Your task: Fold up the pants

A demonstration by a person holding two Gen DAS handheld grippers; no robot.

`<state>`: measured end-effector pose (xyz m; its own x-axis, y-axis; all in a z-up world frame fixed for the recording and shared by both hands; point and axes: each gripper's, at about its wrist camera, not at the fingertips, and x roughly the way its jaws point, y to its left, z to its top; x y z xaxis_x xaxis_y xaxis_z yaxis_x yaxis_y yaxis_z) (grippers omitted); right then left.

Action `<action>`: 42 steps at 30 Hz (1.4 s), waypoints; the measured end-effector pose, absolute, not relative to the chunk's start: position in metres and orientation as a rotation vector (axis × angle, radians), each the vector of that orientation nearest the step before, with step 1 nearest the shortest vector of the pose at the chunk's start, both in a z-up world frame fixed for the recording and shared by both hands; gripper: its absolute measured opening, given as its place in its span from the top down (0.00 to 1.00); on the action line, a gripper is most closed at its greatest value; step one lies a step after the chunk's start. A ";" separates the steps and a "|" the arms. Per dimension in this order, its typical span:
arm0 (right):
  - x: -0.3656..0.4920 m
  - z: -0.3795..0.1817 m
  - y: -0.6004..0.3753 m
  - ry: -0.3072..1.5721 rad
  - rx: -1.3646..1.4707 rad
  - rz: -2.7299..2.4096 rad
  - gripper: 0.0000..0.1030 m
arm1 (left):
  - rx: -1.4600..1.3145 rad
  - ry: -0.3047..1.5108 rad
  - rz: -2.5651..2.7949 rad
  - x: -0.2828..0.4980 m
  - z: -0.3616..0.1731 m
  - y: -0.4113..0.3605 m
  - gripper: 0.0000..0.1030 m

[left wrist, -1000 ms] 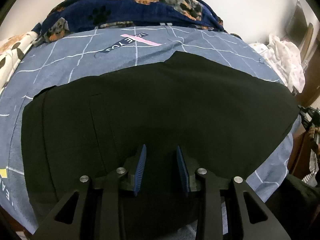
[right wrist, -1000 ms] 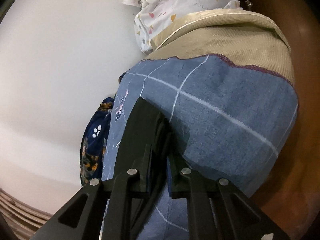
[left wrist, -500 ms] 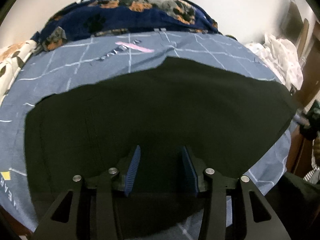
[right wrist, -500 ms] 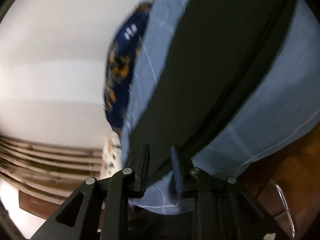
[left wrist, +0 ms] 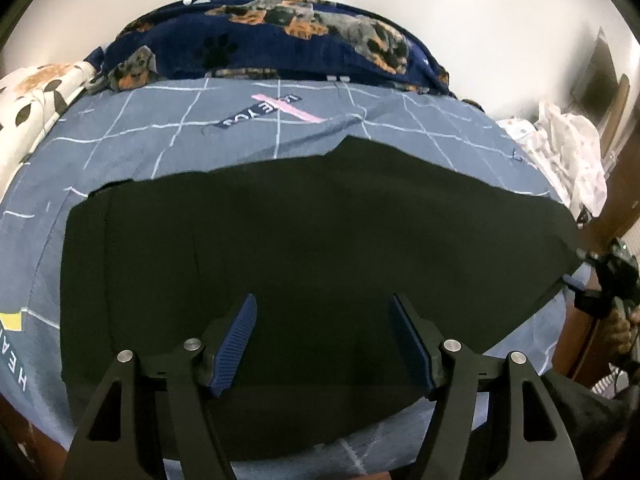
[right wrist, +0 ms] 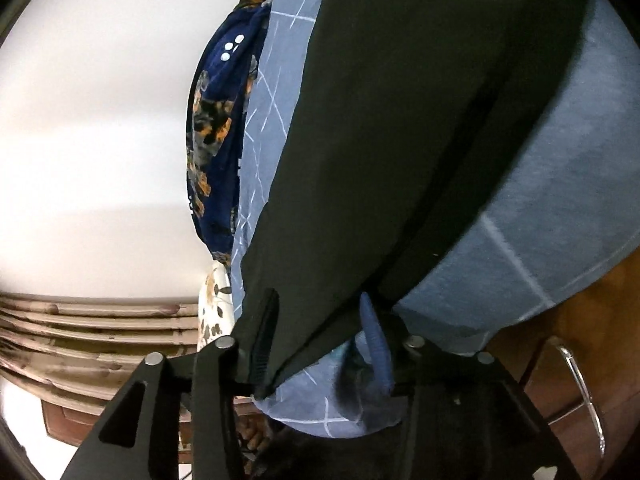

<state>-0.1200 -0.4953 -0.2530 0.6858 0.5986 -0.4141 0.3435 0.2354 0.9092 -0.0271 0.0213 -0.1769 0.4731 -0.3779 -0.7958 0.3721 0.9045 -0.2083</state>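
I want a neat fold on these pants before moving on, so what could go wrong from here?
1. The flat black pants reach the near edge of the blue grid-patterned bedsheet; a tug there could slide them off the bed.
2. The right gripper is opening with the pants' corner between its fingers, so fabric might snag on the ribbed blue pad.
3. The left gripper is also opening, its fingers apart above the cloth; closing low could pinch the sheet along with it.

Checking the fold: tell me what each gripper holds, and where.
Nothing is gripped. The left gripper is opening over the black pants, pads apart. The right gripper is opening with the pants' corner between its pads, not clamped.
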 end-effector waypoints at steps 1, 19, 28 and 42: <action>-0.117 -0.252 -0.494 0.859 1.372 0.216 0.53 | -0.009 0.988 -0.458 -0.026 -0.180 0.021 0.33; -0.129 -0.272 -0.494 0.912 1.373 0.206 0.97 | 0.026 0.980 -0.409 -0.026 -0.189 0.033 0.30; -0.149 -0.263 -0.521 0.803 1.395 0.180 0.88 | 0.067 0.977 -0.411 -0.025 -0.191 0.028 0.26; -0.243 -0.242 -0.709 0.439 1.367 -0.354 0.52 | 0.050 0.994 -0.405 -0.022 -0.189 0.027 0.24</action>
<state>-0.2430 -0.7093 -0.2417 0.8678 0.0110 -0.4969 0.4879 0.1715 0.8559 -0.0218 0.0266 -0.1892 0.4773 -0.3090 -0.8226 0.3540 0.9244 -0.1418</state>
